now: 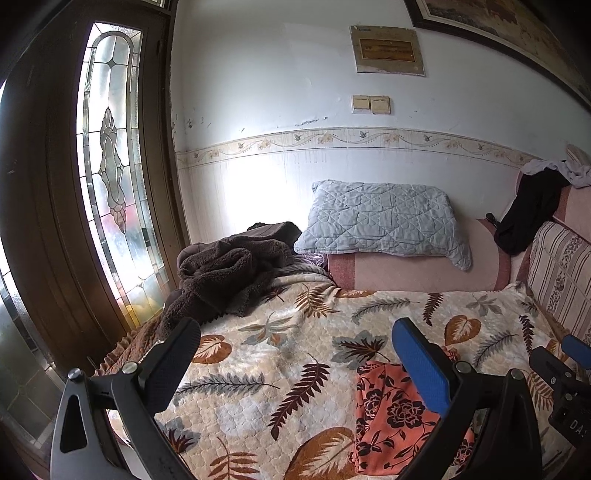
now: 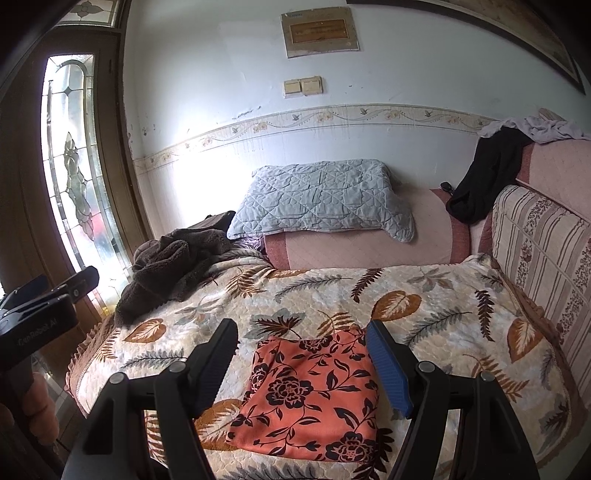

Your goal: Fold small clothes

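Garment: an orange cloth with a black flower print (image 2: 306, 395) lies flat on the leaf-patterned blanket (image 2: 443, 314) that covers the sofa bed, near its front edge; it already looks like a compact, roughly square packet.
Handling: judged thin, light and limp, probably a little slick; it should crease easily and slide on the plush blanket, so a pinch at a corner or along an edge seems the best hold, not the middle.
Right gripper: the right gripper (image 2: 301, 363) hangs just above the garment with its jaws wide apart, nothing between the pads, and the cloth showing in the gap.
Left gripper: the left gripper (image 1: 295, 363) is also wide open and empty, over bare blanket, with the garment (image 1: 391, 413) beside its blue finger.
Writing: the other gripper's body at the left edge of the right wrist view bears pale lettering that seems to read "GenRobot.AI"; a wall plaque (image 2: 319, 33) has text too small to read.
Surroundings: a grey quilted pillow (image 2: 321, 199) and a brown fleece heap (image 2: 173, 266) lie well apart from the garment, toward the wall.
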Available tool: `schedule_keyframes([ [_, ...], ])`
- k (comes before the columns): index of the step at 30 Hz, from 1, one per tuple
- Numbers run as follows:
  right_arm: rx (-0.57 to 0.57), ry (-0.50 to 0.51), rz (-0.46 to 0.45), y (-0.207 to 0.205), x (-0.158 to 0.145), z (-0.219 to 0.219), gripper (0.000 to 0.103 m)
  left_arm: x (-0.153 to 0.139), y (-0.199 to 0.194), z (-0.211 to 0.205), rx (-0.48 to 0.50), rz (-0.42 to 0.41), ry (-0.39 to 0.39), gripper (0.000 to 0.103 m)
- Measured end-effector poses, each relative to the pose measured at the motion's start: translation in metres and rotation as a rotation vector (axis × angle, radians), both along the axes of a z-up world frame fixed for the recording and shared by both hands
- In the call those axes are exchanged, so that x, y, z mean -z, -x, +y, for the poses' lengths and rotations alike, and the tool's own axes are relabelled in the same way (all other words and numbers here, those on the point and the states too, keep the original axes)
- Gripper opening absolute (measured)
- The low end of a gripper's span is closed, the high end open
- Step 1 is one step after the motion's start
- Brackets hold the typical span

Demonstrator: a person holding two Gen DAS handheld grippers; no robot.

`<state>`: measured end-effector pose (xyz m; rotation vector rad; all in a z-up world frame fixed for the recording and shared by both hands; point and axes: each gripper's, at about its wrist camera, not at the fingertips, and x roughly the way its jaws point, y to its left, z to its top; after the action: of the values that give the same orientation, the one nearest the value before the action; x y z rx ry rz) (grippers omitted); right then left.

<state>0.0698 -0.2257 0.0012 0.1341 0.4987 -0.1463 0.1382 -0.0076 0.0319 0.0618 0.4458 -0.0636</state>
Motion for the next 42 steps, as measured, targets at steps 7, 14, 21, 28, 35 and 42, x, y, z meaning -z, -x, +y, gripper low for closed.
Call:
schedule_keyframes([
  [7, -0.003, 0.003, 0.002, 0.004, 0.003, 0.002, 0.075, 0.001, 0.002, -0.003, 0.005, -0.001, 0.002, 0.103],
  [14, -0.007, -0.006, 0.004, 0.001, 0.005, 0.001, 0.075, 0.001, 0.002, -0.002, 0.009, -0.001, -0.002, 0.103],
  [21, -0.017, -0.006, 0.029, -0.019, 0.013, 0.001, 0.075, 0.009, -0.016, -0.001, -0.004, 0.020, -0.002, 0.103],
  [28, -0.022, 0.005, 0.036, -0.029, 0.015, 0.003, 0.075, 0.011, -0.024, 0.002, -0.012, 0.024, 0.017, 0.103],
  [35, -0.008, 0.010, 0.046, -0.017, 0.017, 0.006, 0.075, 0.005, -0.012, 0.005, -0.008, 0.009, 0.020, 0.103],
  [42, -0.009, -0.003, 0.043, -0.019, 0.018, 0.001, 0.075, 0.009, -0.016, 0.012, -0.037, 0.012, 0.028, 0.103],
])
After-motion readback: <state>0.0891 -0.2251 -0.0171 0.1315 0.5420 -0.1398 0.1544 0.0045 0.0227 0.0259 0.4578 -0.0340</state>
